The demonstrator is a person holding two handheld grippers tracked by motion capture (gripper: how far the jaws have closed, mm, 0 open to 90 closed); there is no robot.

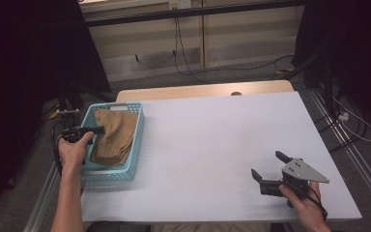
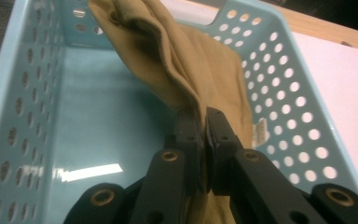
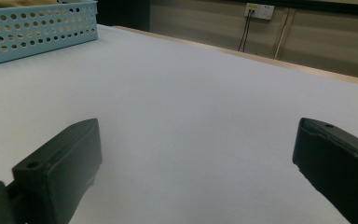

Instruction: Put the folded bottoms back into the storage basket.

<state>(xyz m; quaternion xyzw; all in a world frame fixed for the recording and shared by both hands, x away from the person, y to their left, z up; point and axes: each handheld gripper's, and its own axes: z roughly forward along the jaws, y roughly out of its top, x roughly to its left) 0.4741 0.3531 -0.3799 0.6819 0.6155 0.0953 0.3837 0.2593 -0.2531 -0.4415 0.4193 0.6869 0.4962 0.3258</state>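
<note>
Tan cloth (image 2: 186,70) pinched in left gripper (image 2: 204,122) over basket (image 2: 303,112); right gripper (image 1: 269,166) wide open, empty.

- The basket (image 2: 298,88) I worked over was pale blue plastic, perforated, its floor glossy enough to catch a light.
- The garment (image 2: 186,70) in it looked like tan woven cloth, matt and creased.
- My left gripper (image 2: 204,128) showed matt black jaws with brass-coloured fittings.
- The table (image 1: 212,140) wore a smooth, matt white cover; bare wood edged its far side.
- A dull grey metal plate topped my right gripper (image 1: 266,166).
</note>
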